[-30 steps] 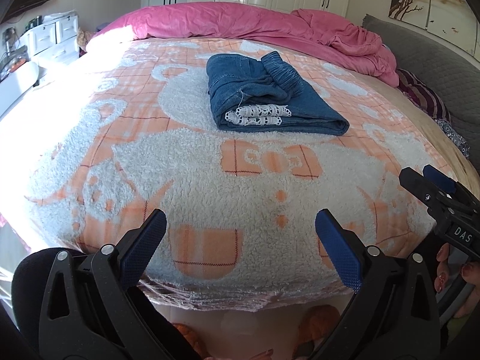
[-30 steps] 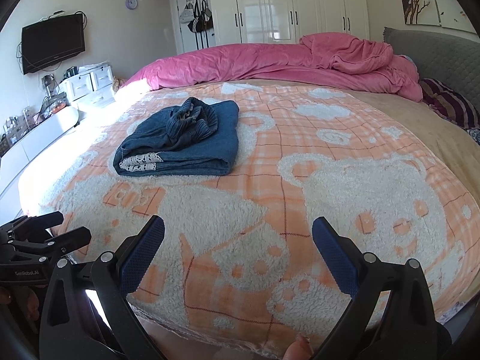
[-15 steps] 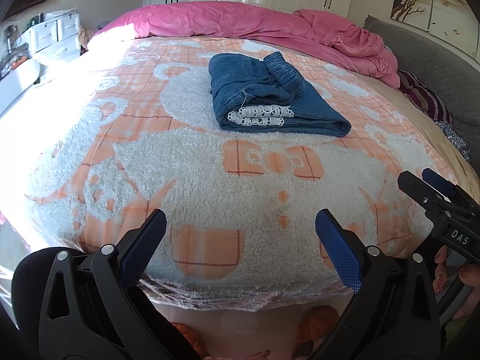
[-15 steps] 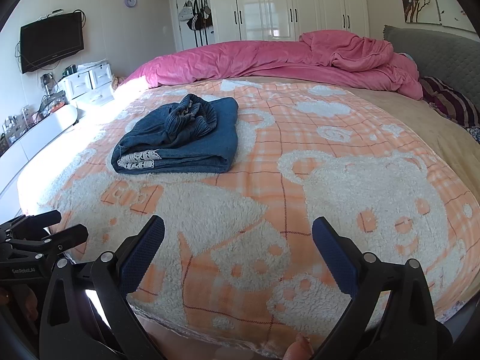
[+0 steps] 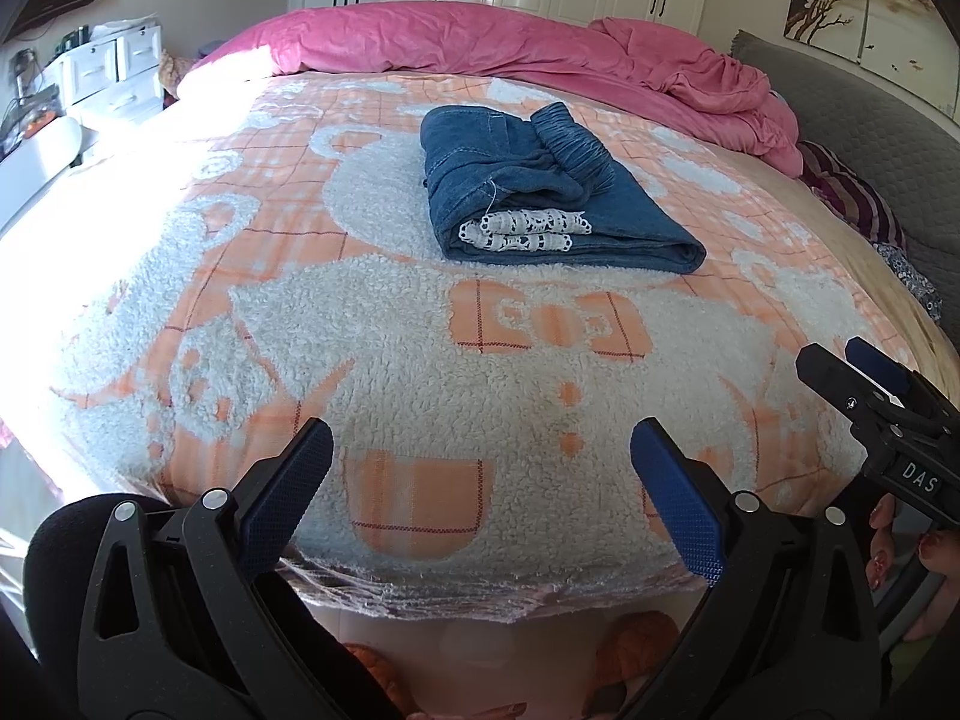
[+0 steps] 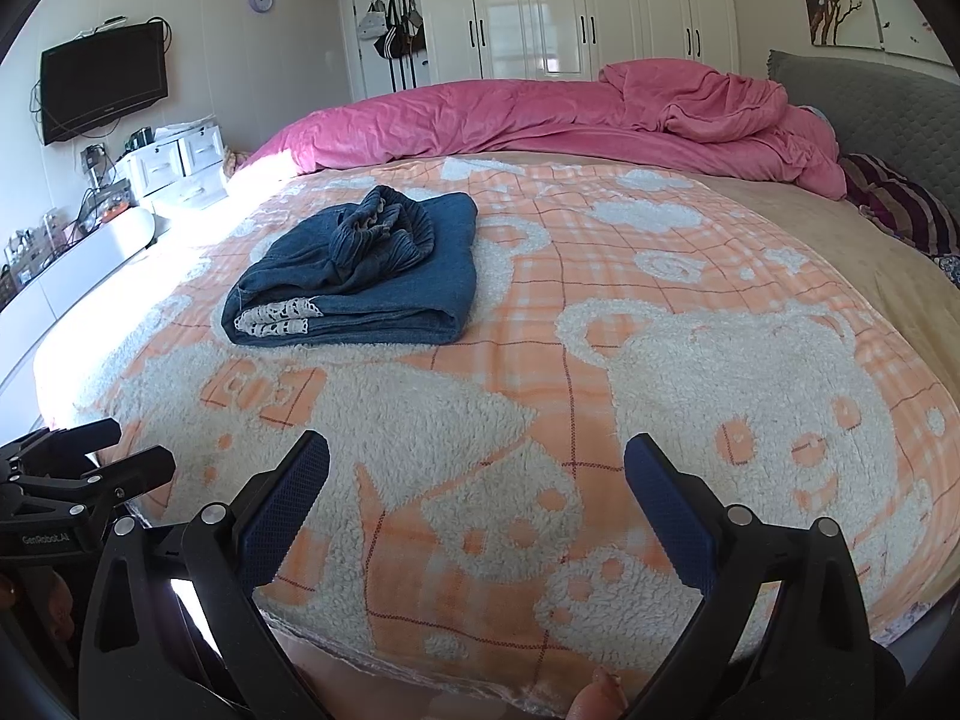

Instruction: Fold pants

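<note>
The pants (image 5: 540,192) had stayed folded; both the left gripper (image 5: 480,492) and right gripper (image 6: 477,504) hung released, backed slightly away; folding looked complete.

A pink duvet (image 6: 540,120) lies bunched beyond the orange bear-patterned blanket (image 6: 660,360), below white wardrobes (image 6: 570,6).

pants (image 6: 372,276): folded, upper left of centre on the blanket (image 6: 600,360)
right gripper (image 6: 477,501): jaws wide apart, bottom, empty
left gripper (image 6: 90,474): lower left edge

Striped pillow (image 5: 852,192) cut off at edge
</note>
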Tool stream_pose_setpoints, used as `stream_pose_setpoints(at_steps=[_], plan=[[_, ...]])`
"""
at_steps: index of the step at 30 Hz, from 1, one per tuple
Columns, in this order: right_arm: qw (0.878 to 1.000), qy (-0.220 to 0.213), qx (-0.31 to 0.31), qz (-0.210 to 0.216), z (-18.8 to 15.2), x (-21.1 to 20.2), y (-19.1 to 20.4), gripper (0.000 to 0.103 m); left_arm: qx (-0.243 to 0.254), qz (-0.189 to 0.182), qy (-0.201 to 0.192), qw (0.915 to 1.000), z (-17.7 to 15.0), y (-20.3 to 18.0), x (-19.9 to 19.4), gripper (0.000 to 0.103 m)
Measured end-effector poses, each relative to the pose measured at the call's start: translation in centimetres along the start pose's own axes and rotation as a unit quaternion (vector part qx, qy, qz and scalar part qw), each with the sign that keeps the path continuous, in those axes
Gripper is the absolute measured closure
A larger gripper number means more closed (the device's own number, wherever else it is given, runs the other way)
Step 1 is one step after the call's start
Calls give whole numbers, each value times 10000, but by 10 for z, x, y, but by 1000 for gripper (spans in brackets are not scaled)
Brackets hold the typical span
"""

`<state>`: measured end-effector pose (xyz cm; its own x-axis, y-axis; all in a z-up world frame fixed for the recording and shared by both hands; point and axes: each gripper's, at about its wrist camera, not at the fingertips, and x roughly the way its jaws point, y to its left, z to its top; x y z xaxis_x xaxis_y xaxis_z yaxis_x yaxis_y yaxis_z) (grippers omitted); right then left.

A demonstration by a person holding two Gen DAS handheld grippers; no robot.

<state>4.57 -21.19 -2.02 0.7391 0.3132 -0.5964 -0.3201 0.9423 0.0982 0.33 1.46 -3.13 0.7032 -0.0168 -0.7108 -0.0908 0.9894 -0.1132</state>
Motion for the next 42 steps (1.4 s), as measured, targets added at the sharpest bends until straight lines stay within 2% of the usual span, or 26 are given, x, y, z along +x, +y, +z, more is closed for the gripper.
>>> stream_pose_setpoints(at_steps=[15, 42], plan=[[10000, 12, -22, -1, -1, 1, 0, 5, -35, 133, 26, 9999, -1, -1, 2, 10], [10000, 13, -6, -38, -1, 3, -2, 5, -54, 124, 82, 9999, 0, 1, 3, 10]])
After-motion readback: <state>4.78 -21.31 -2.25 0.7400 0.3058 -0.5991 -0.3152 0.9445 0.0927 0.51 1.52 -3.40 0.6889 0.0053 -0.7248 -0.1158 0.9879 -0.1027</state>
